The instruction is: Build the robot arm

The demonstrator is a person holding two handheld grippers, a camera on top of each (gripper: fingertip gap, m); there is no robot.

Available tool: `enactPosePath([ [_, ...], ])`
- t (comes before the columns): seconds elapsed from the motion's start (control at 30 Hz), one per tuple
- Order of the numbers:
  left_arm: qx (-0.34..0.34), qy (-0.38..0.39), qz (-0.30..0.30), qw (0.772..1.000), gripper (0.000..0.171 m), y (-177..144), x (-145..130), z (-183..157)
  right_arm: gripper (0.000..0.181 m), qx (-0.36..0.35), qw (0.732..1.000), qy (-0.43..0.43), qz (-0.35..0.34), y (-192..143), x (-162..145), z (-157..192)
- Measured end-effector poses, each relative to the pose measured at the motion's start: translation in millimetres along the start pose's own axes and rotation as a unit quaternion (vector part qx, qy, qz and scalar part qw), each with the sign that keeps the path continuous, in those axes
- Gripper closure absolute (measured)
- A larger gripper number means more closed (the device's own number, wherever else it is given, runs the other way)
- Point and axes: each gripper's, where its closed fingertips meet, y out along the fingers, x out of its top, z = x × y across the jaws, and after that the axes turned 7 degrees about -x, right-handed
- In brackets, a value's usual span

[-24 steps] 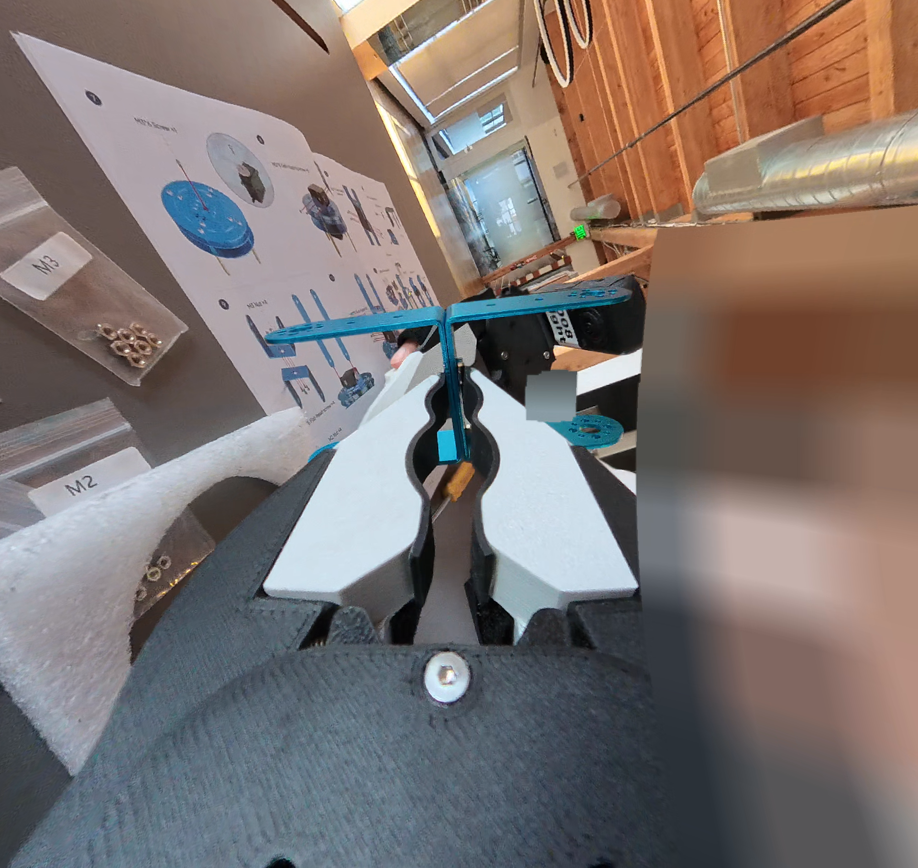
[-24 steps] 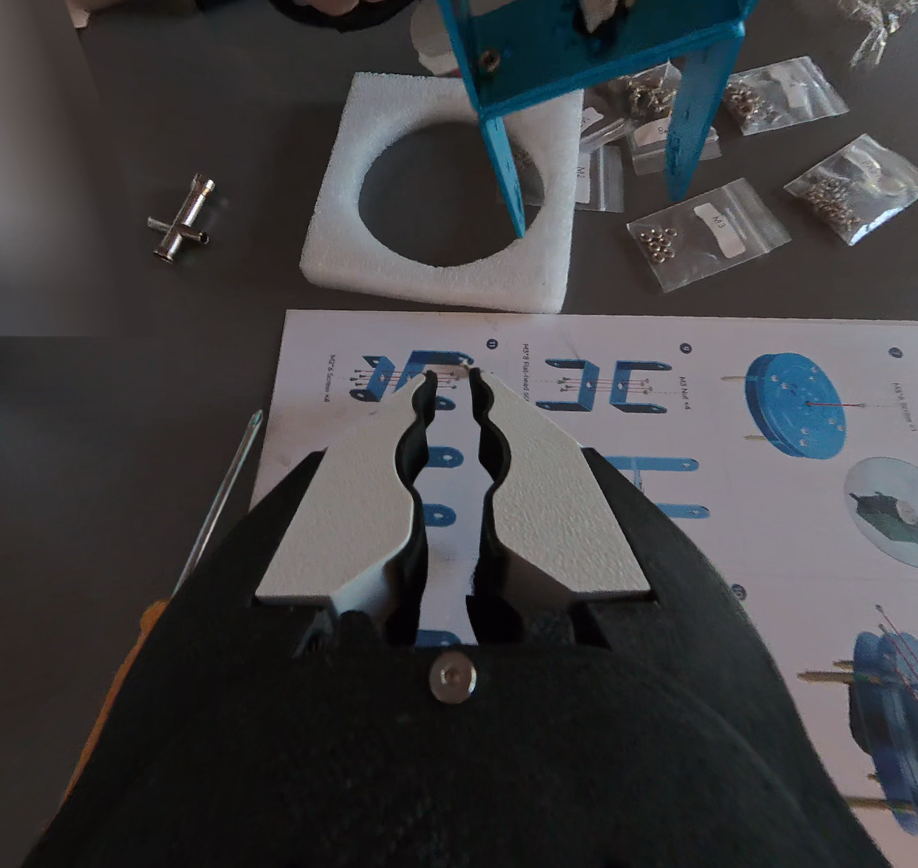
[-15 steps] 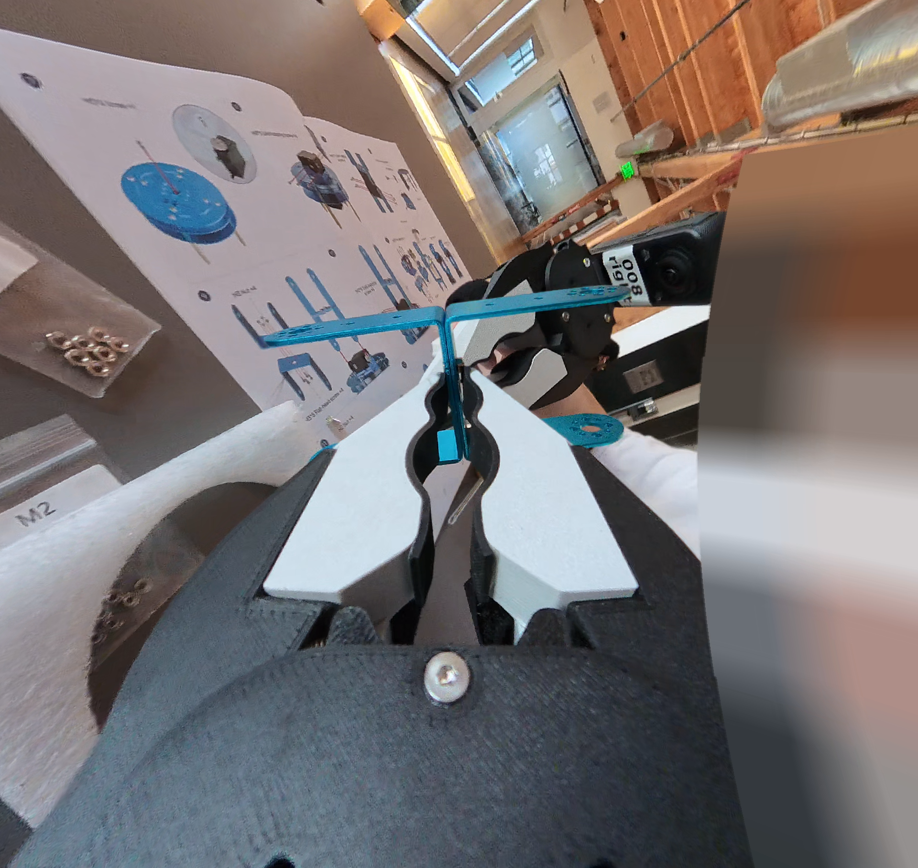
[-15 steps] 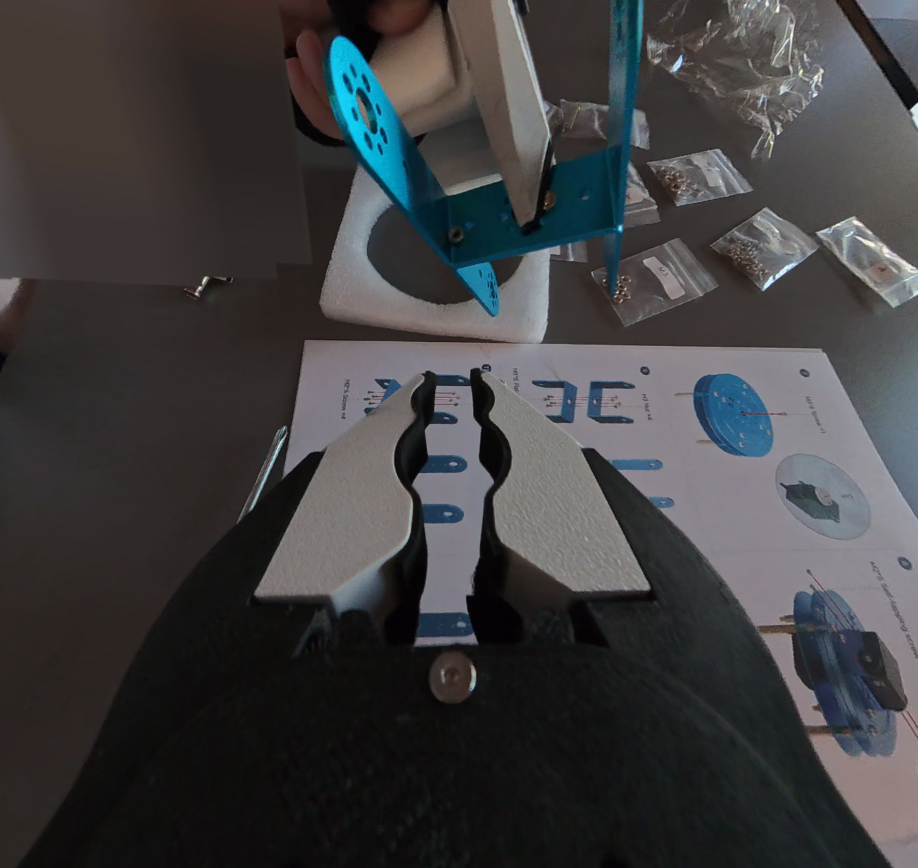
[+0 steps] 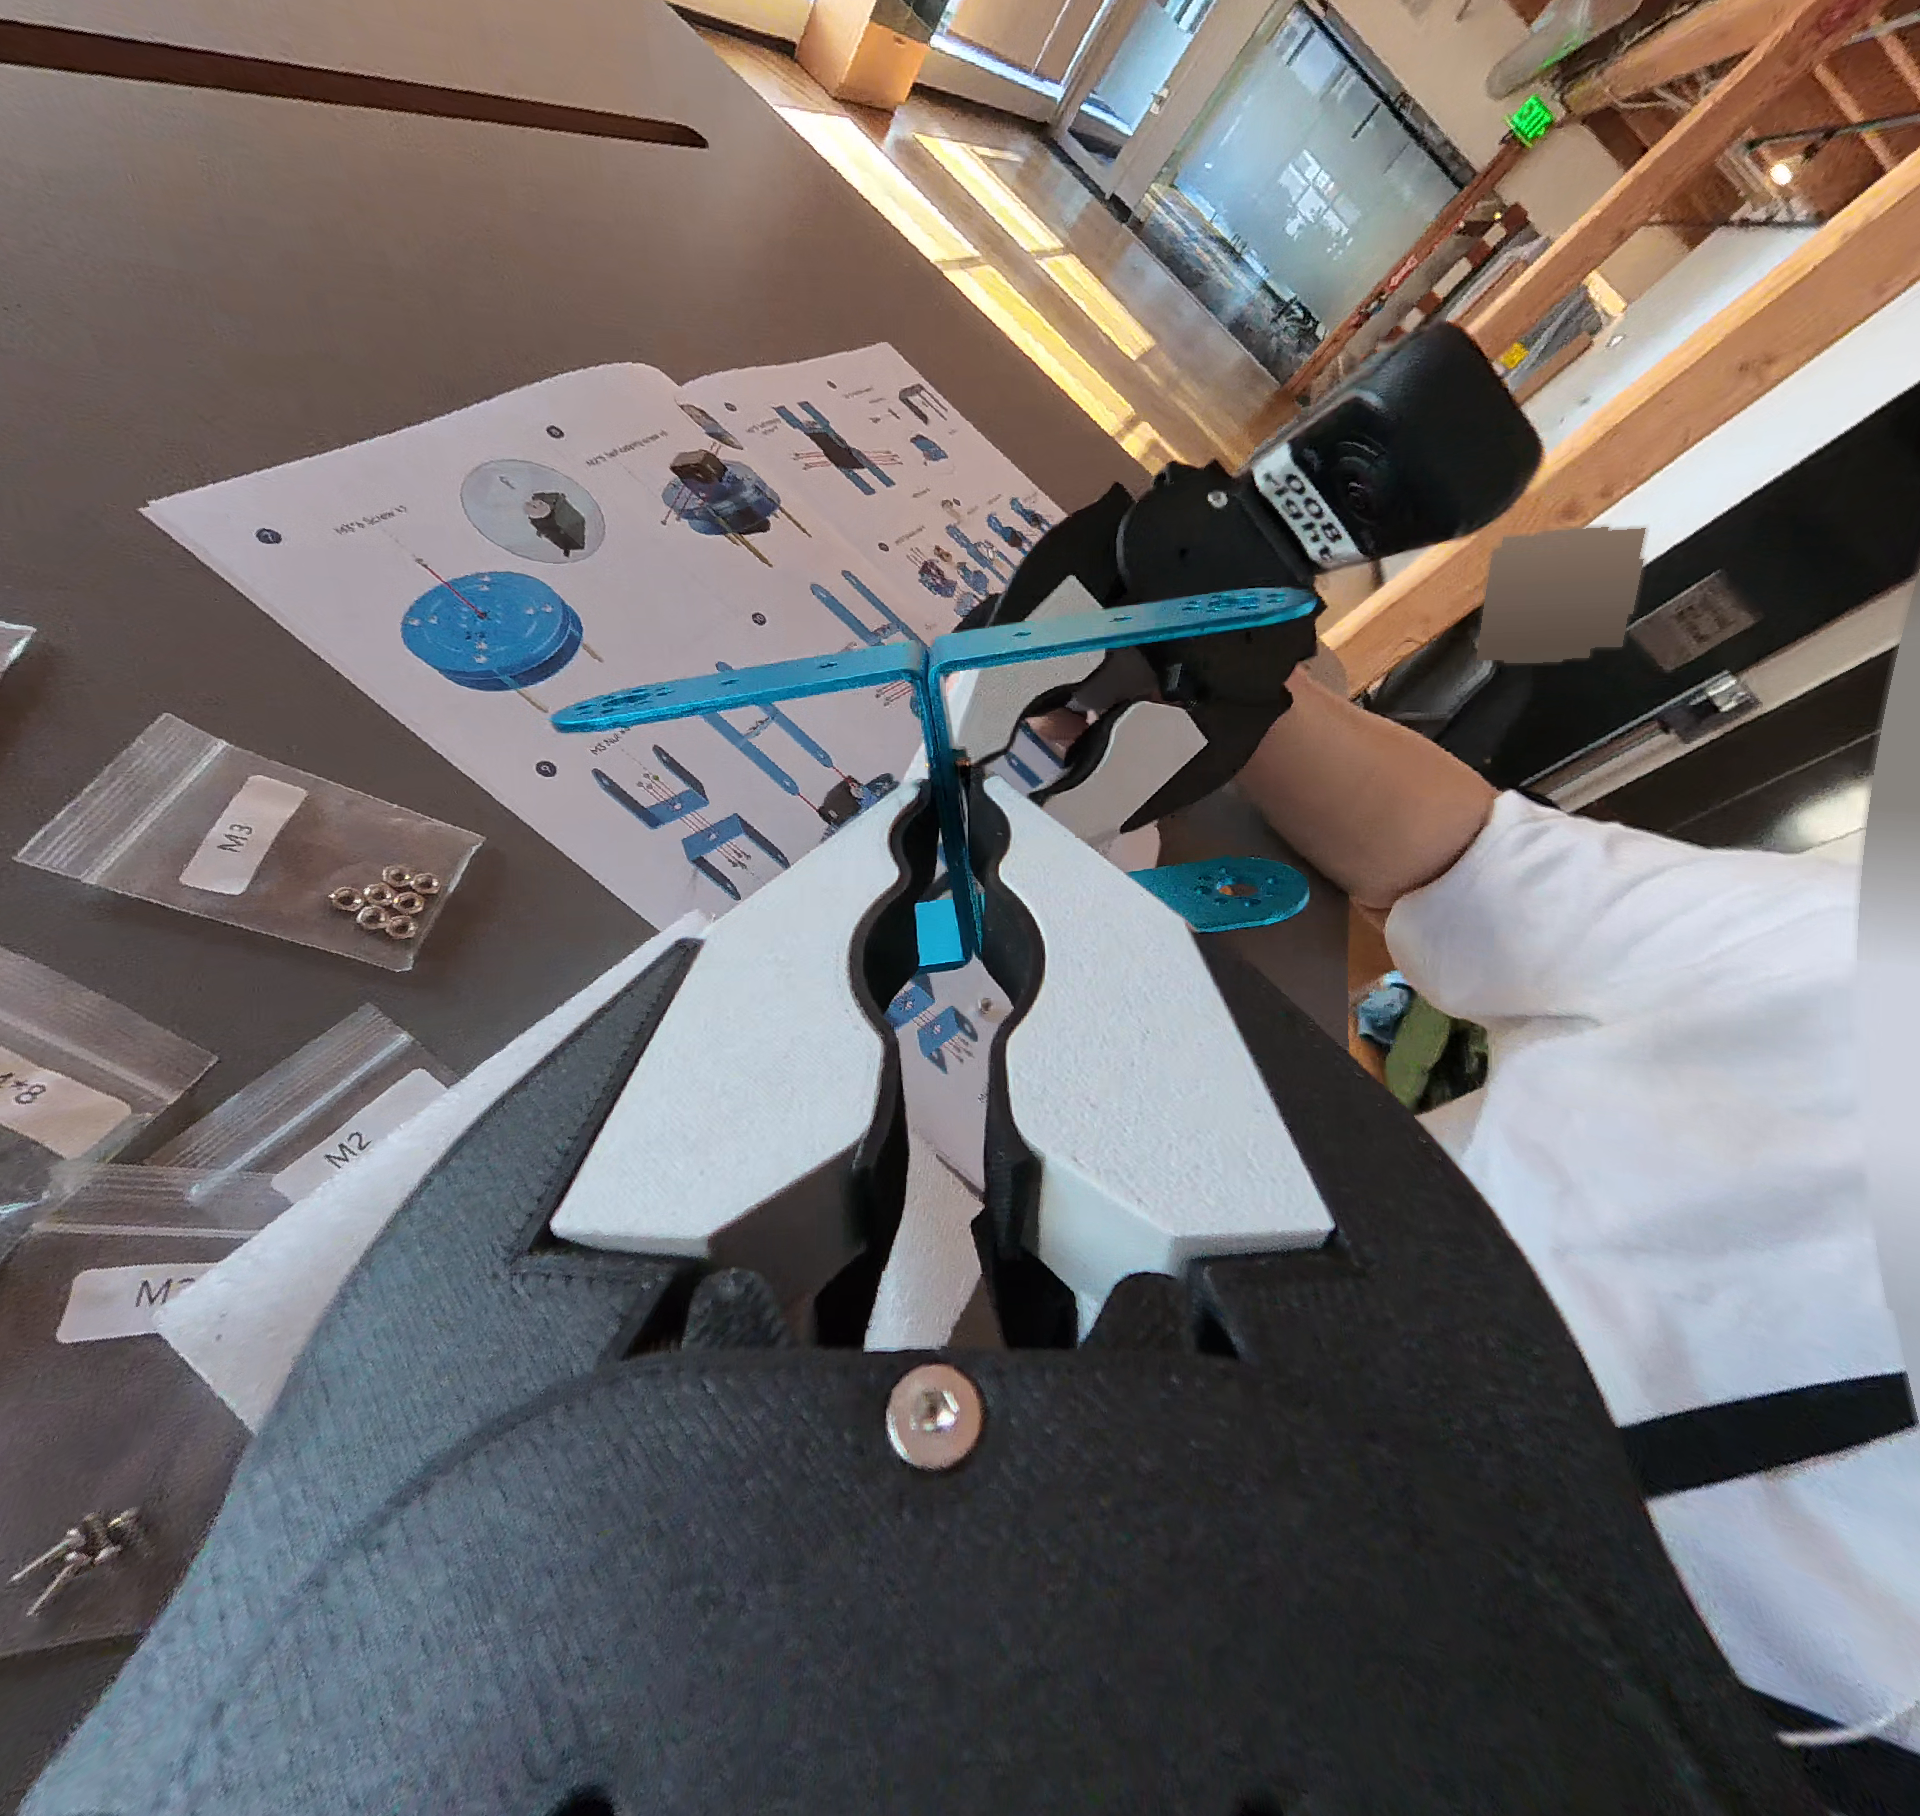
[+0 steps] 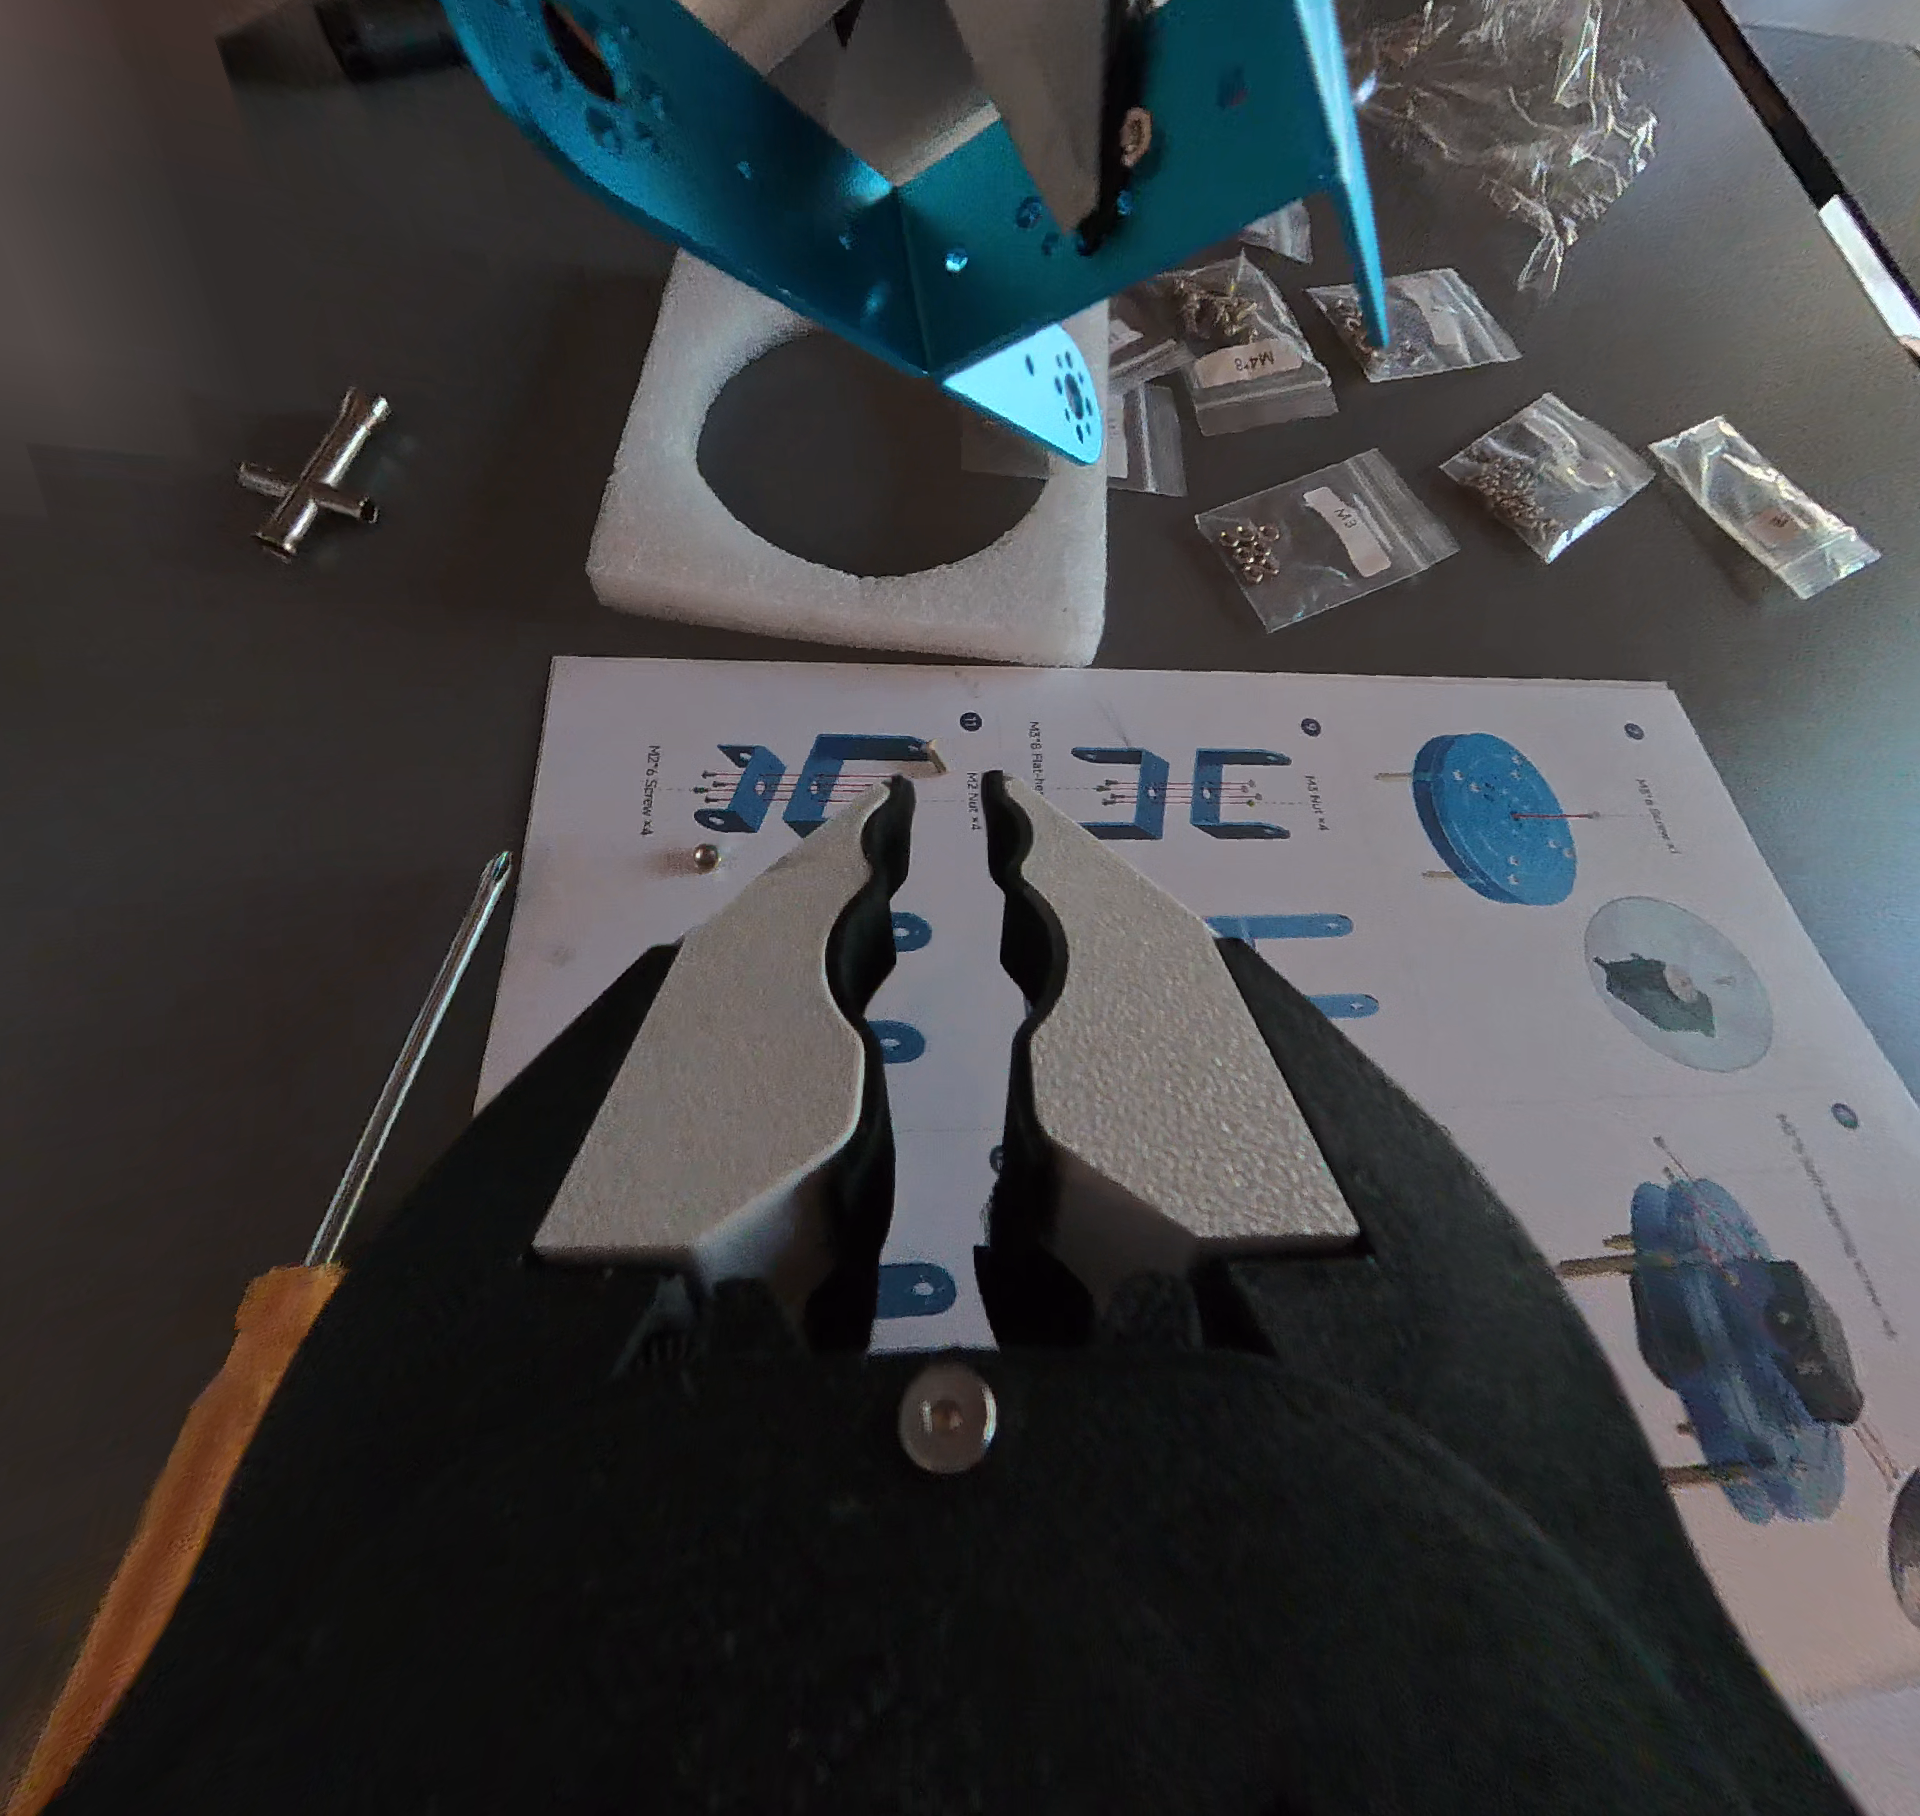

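**Blue bracket assembly pinched in my left gripper, right gripper empty over the instruction sheet**

My left gripper point(image 5: 951, 810) is clamped on the blue metal bracket assembly point(image 5: 940, 779), gripping the thin flat web where two U-shaped pieces sit back to back. In the left wrist view it stands at frame centre, its arms spreading left and right above my fingertips. In the right wrist view the same assembly fills the top centre, raised above the white foam block point(image 6: 852, 519) with the round cut-out.

I judge the part to be light, stiff anodised sheet metal: it will not flex, but the smooth faces could slip or pivot between the pads, and the long arms give leverage to twist it. The flat web near the bend is the sound place to hold; the perforated round ends point(image 6: 582, 52) are narrower. A small fastener seems to sit in the web near my pads, though I cannot be sure.

My right gripper point(image 6: 945, 790) holds nothing, its jaws a narrow gap apart, low over the instruction sheet point(image 6: 1351, 935). A small ball-like metal piece point(image 6: 704, 857) lies on the sheet at its left, a screwdriver point(image 6: 416, 1049) alongside the page edge, a cross-shaped socket wrench point(image 6: 312, 478) at left, and small bags of nuts point(image 6: 1320, 535) and screws at upper right.
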Motion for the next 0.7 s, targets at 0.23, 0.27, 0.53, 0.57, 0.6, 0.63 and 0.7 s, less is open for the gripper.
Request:
enactPosePath([
  [0.23, -0.095, -0.077, -0.001, 0.992, 0.169, 4.4, -4.1, -15.5, 0.168, 0.001, 0.997, 0.017, -0.073, -18.3, 30.4, -2.4],
  [0.27, -0.105, -0.081, 0.002, 0.991, 0.169, 5.0, -5.0, -18.0, 0.168, -0.001, 0.996, 0.024, -0.092, -23.1, 37.6, -4.0],
  [0.53, -0.069, -0.041, 0.039, 0.996, 0.169, 17.3, -19.3, -16.8, 0.151, -0.047, 0.976, 0.02, -0.214, -69.8, 80.7, -11.7],
  [0.57, -0.035, -0.025, 0.047, 0.998, 0.169, 18.8, -21.8, -9.6, 0.149, -0.071, 0.975, -0.013, -0.211, -72.4, 81.9, -10.2],
  [0.6, 0.0, -0.003, 0.058, 0.998, 0.169, 19.8, -24.5, -2.0, 0.15, -0.097, 0.974, -0.047, -0.2, -73.1, 81.6, -8.7],
  [0.63, 0.039, 0.019, 0.074, 0.996, 0.169, 20.4, -27.6, 6.3, 0.15, -0.124, 0.973, -0.076, -0.18, -71.7, 79.4, -8.9],
  [0.7, 0.106, 0.056, 0.096, 0.988, 0.169, 23.5, -31.0, 18.8, 0.151, -0.174, 0.97, -0.12, -0.12, -64.3, 69.7, -12.3],
])
